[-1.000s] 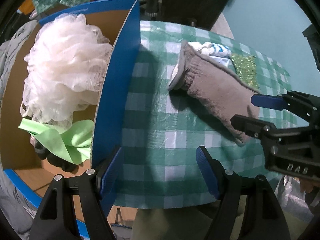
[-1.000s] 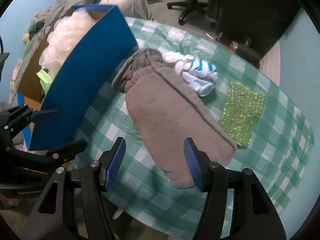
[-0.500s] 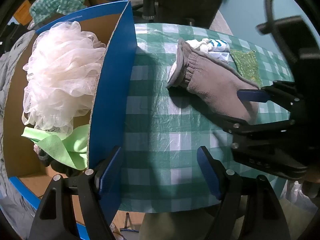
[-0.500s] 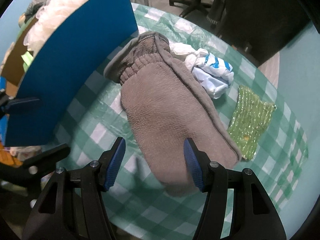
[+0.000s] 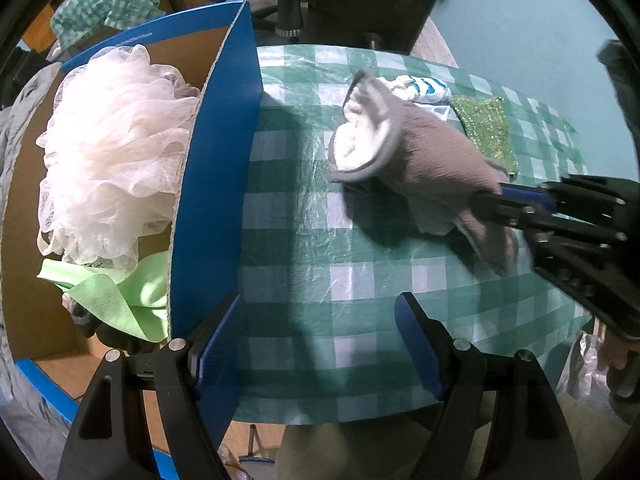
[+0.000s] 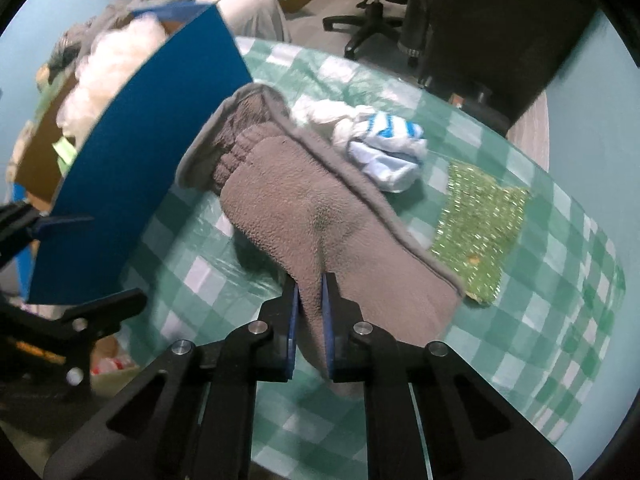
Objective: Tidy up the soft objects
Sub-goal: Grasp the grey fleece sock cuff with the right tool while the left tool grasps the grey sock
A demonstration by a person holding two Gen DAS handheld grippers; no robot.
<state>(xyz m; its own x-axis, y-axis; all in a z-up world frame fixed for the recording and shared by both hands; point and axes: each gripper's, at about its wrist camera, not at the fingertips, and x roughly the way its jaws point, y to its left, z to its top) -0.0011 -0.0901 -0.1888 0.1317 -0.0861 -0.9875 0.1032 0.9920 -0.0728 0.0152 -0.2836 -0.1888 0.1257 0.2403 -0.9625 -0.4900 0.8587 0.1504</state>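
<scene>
Grey fleece mitt (image 6: 320, 216) lies across the green-check tablecloth (image 6: 560, 340), toe end pinched up into a fold btwn the right gripper (image 6: 309, 280) pads, so that gripper is clamped narrow on the fabric w/ only the fold keeping the pads apart. In the left wrist view the mitt (image 5: 424, 152) looks partly raised off the cloth at the gripped end, cuff opening w/ white lining facing the box; the right gripper (image 5: 496, 196) comes in from the right edge.

Just behind the mitt: a balled-up white sock w/ blue stripes (image 6: 384, 144), touching or nearly touching its far edge. Beside that, a glittery green scrub pad (image 6: 480, 224) flat on the cloth, one corner tucked under the mitt's seam edge.

Left of the mitt stands a blue cardboard box (image 5: 216, 184), brown inside, its near wall upright along the table edge (mitt cuff close to it but apart). Inside: a big white mesh bath pouf (image 5: 112, 152) on top, a lime-green cloth (image 5: 120, 296) under it, something dark below, can't tell what.

Left gripper (image 5: 316, 340) hangs spread wide, nothing btwn the pads, one pad by the box wall, the other over the tablecloth.

Bkgd: office chairs, teal wall.
</scene>
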